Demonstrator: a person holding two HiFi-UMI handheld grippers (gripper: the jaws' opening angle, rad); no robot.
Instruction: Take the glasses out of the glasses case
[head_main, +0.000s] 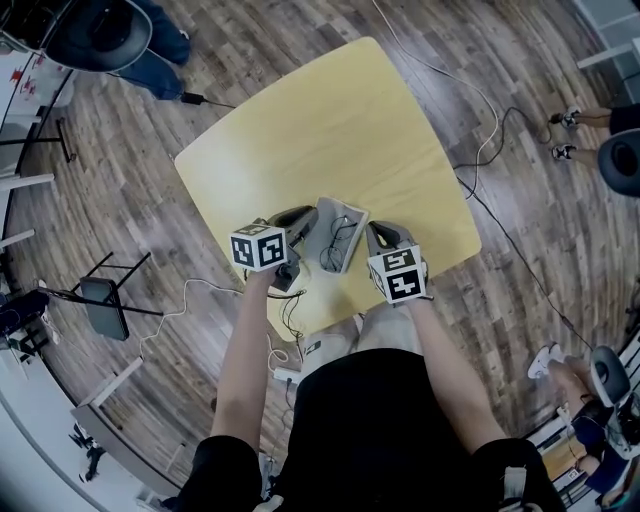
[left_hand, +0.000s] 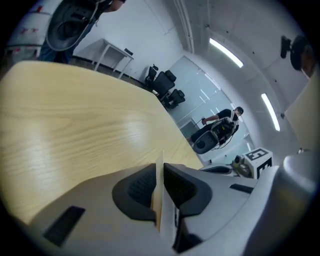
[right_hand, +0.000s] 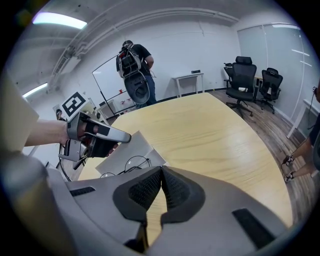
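An open grey glasses case (head_main: 345, 212) lies near the front edge of the yellow table (head_main: 330, 120). Thin-framed glasses (head_main: 336, 243) rest inside it and also show in the right gripper view as glasses (right_hand: 131, 163). My left gripper (head_main: 303, 224) is at the case's left side. In its own view the left gripper (left_hand: 160, 172) is shut on a thin pale flap (left_hand: 159, 210) of the case. My right gripper (head_main: 376, 236) is at the case's right side. In its own view the right gripper (right_hand: 161, 170) is shut, pinching the near corner of the case (right_hand: 150, 150).
Cables (head_main: 490, 130) trail over the wooden floor to the right of the table. A black stand (head_main: 105, 300) is at the left. A person (right_hand: 135, 60) stands beyond the table's far end, and office chairs (right_hand: 250, 75) are at the right wall.
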